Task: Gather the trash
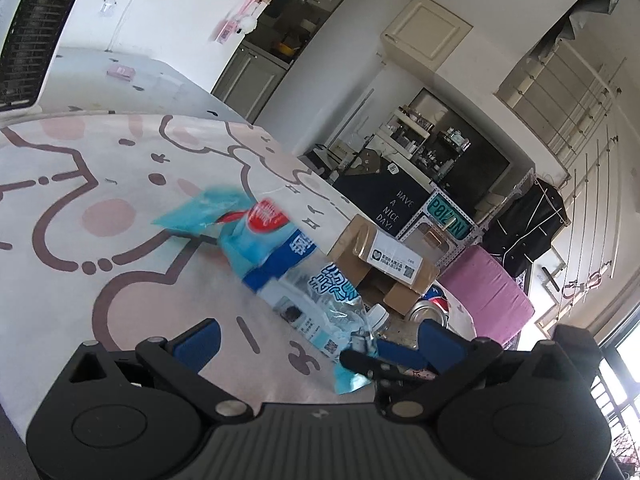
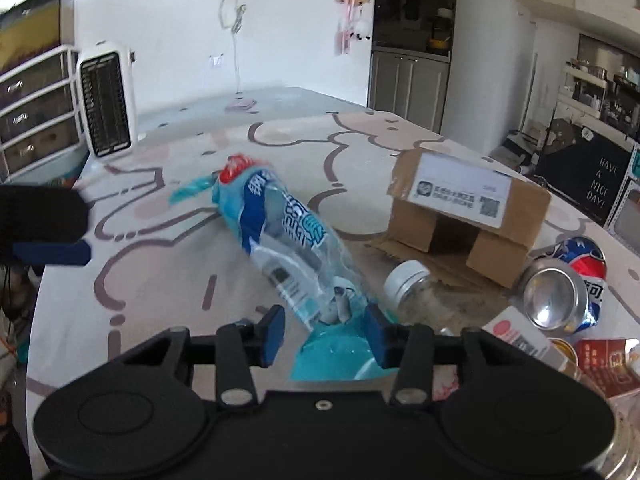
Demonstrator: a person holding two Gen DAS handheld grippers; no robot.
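Blue wrapper (image 2: 280, 236) lying lengthwise on the desk (image 2: 168, 264), near end at the near edge, red-printed end pointing toward the far left corner. Looks motion-blurred and possibly raised off the cloth; can't confirm a lift.

Right tongs (image 2: 324, 334) straddling the wrapper's near end: right pad touching the film, thin sliver of gap at the left pad. Cannot tell whether that is a real pinch or just bracketing. Grabbed at the tail probably because it's the only flat, thin part. The middle is puffy and would slip.

Left tongs (image 1: 318, 340) spread wide, holding nothing, hovering low over the near edge left of the wrapper. Likely parked as backup, or waiting for the next piece.

Rest of the trash bunched toward the right near corner: clear jar (image 2: 412, 284) on its side just beside the wrapper, crushed can (image 2: 560, 292) behind it, cardboard box (image 2: 468, 216) open-side-down further in. Good to clear the wrapper first, since it lies across the approach to the jar.

Pose: right tool level, aimed along the wrapper toward the far edge. Left tool rolled clockwise, horizon tilted in its view, aimed across toward the box.

Risk: crinkly film sliding out if the grip is that shallow.
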